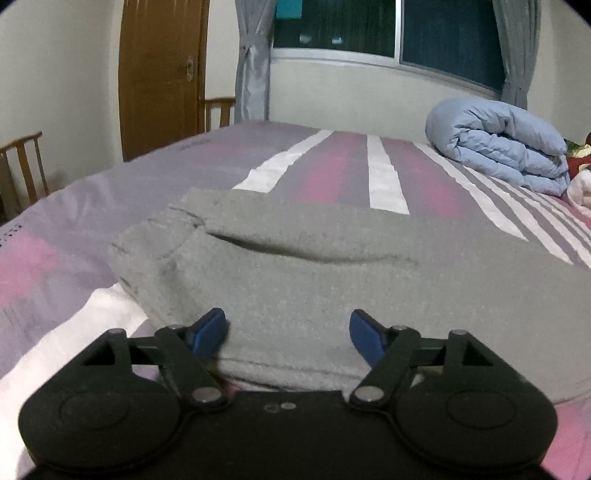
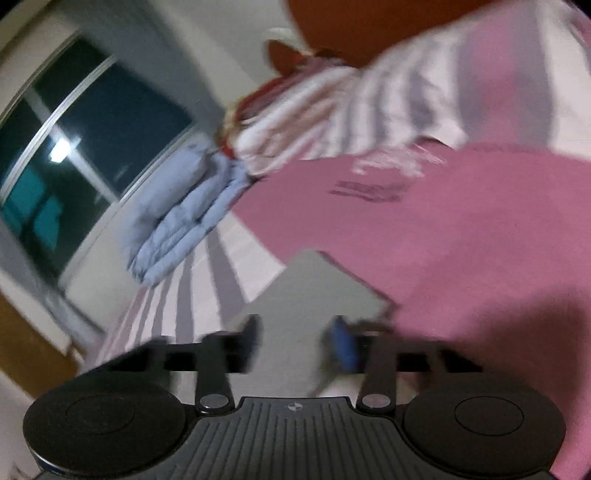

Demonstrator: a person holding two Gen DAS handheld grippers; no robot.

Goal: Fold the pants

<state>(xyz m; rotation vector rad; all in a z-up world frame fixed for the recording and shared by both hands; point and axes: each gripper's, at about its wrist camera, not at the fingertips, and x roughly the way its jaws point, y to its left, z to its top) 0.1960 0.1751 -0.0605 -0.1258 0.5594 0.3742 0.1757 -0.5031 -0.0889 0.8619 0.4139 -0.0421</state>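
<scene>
Grey pants lie folded flat on the striped bed sheet, a pocket slit showing near their middle. My left gripper is open just over the pants' near edge, its blue fingertips spread wide with nothing between them. In the blurred, tilted right wrist view, a corner of the grey pants lies ahead of my right gripper, which is open and empty above it. A pink cloth lies beside that corner.
A rolled light-blue duvet sits at the bed's far right; it also shows in the right wrist view. Wooden chairs and a door stand to the left. A window with curtains is behind the bed.
</scene>
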